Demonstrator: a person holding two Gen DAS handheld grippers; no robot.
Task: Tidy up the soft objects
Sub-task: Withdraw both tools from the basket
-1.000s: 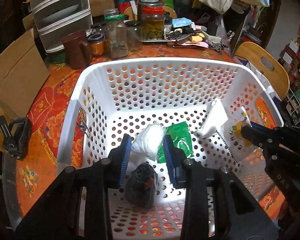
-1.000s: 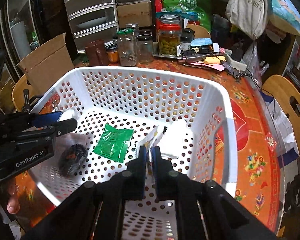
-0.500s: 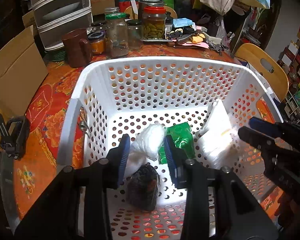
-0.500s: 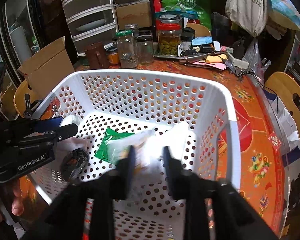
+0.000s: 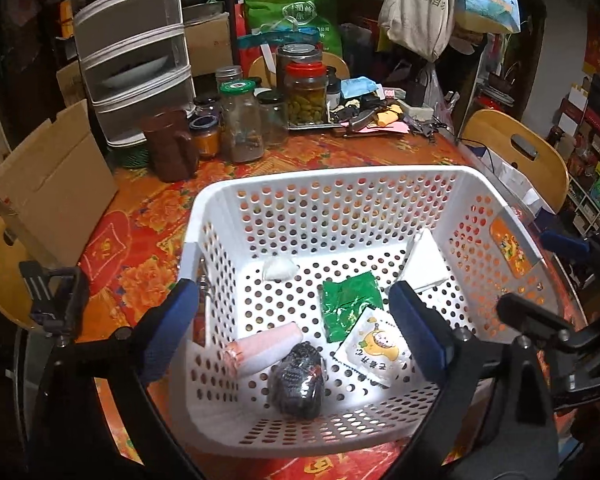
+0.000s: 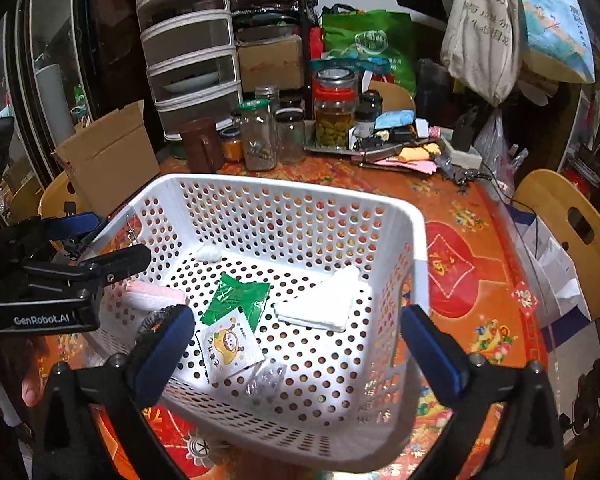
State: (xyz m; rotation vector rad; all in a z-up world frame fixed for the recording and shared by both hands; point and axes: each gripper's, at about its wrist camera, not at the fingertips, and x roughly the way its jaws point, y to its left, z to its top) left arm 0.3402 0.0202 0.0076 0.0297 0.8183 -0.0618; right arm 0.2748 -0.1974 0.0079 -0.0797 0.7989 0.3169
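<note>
A white perforated basket (image 5: 332,178) (image 6: 284,190) stands on the table. Inside lie a green packet (image 5: 350,304) (image 6: 238,298), a white packet with a yellow cartoon (image 5: 374,346) (image 6: 230,346), a folded white cloth (image 5: 424,262) (image 6: 320,304), a pink-white roll (image 5: 266,348) (image 6: 152,296), a black bundle (image 5: 298,380) and a small white wad (image 5: 278,269) (image 6: 209,251). My left gripper (image 5: 296,332) is open and empty above the basket's near left. My right gripper (image 6: 296,348) is open and empty above its near right.
Glass jars (image 5: 242,120) (image 6: 334,114), a brown mug (image 5: 170,146) and clutter stand behind the basket. A cardboard box (image 5: 50,184) (image 6: 104,156) is at the left, wooden chairs (image 5: 516,152) (image 6: 572,224) at the right. The red-orange tablecloth (image 6: 468,248) shows right of the basket.
Both grippers opened and pulled back up from the basket. The left let go of the white roll and the right let go of the cartoon packet; both now lie on the basket floor.
</note>
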